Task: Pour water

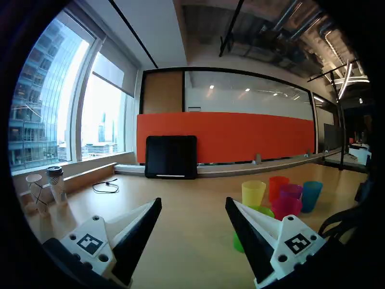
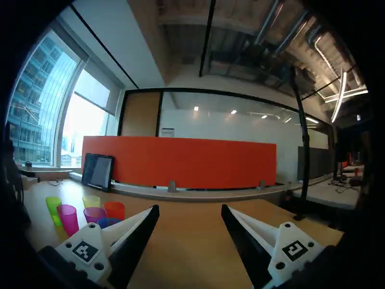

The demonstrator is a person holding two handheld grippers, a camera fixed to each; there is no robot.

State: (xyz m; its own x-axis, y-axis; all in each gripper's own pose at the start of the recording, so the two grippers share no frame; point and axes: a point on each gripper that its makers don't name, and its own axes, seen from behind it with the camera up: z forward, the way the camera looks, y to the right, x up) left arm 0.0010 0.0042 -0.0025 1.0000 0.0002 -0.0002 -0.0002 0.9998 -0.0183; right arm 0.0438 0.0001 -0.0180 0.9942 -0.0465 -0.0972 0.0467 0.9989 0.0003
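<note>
Left tool (image 1: 192,202), fingers spread wide and holding nothing, points level over the wooden worktop (image 1: 187,245) with the cluster of translucent coloured cups (image 1: 286,207) upright at lower right, while right tool (image 2: 189,208), equally spread and empty, has them at lower left.

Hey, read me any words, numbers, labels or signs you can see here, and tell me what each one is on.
No text here is readable.
Print on the paper cup by the window: too blurred to read.
The white notice on the glass wall: too small to read.
Markers on the left tongs and right tongs: black-and-white squares, no words.
</note>
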